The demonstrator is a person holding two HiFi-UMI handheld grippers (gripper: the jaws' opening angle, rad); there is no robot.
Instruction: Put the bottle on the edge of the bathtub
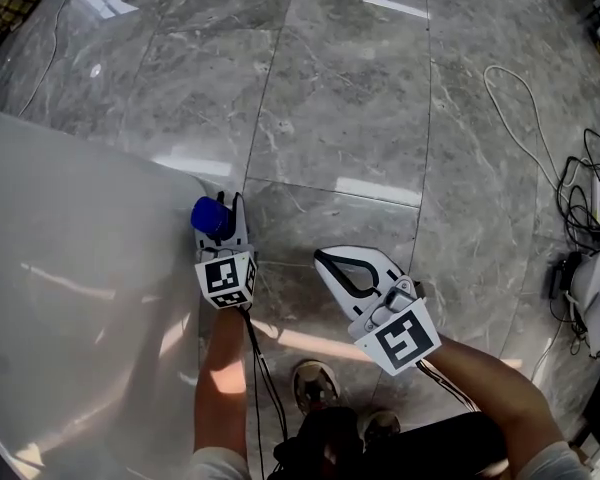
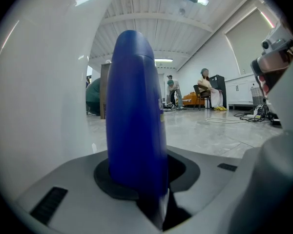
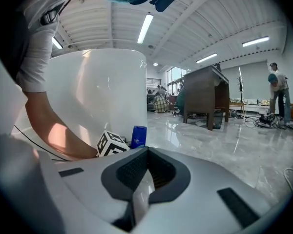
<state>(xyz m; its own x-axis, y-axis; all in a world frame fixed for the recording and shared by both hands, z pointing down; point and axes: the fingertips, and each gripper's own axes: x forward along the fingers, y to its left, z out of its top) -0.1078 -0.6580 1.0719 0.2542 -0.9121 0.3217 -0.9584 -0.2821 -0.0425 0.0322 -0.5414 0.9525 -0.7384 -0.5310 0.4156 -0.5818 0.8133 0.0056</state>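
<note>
At the bottom centre of the head view are the person's shoes [image 1: 317, 384], with both bare forearms reaching up into the frame. The right gripper [image 1: 332, 264] sits just right of centre. Its jaws are pressed together with nothing between them, and its own view shows the pads meeting in a seam.

Left of centre, the left gripper [image 1: 230, 230] is clamped on the blue bottle [image 1: 210, 215]. In the left gripper view the bottle fills the middle, upright between the pads. It is held low, just beside the outer wall of the white tub [image 1: 70, 268], which takes up the lower left of the head view. In the right gripper view the bottle appears at the foot of the tub wall, next to the marker cube [image 3: 111, 144]. I cannot tell whether the bottle touches the floor [image 1: 360, 98].

Grey marble tiles spread across the upper frame. A white cord [image 1: 510, 108] loops at the upper right, above a tangle of cables [image 1: 580, 198] at the right edge.

Farther off, the right gripper view shows a brown desk [image 3: 205, 96] and a standing person [image 3: 278, 94] at its right.
</note>
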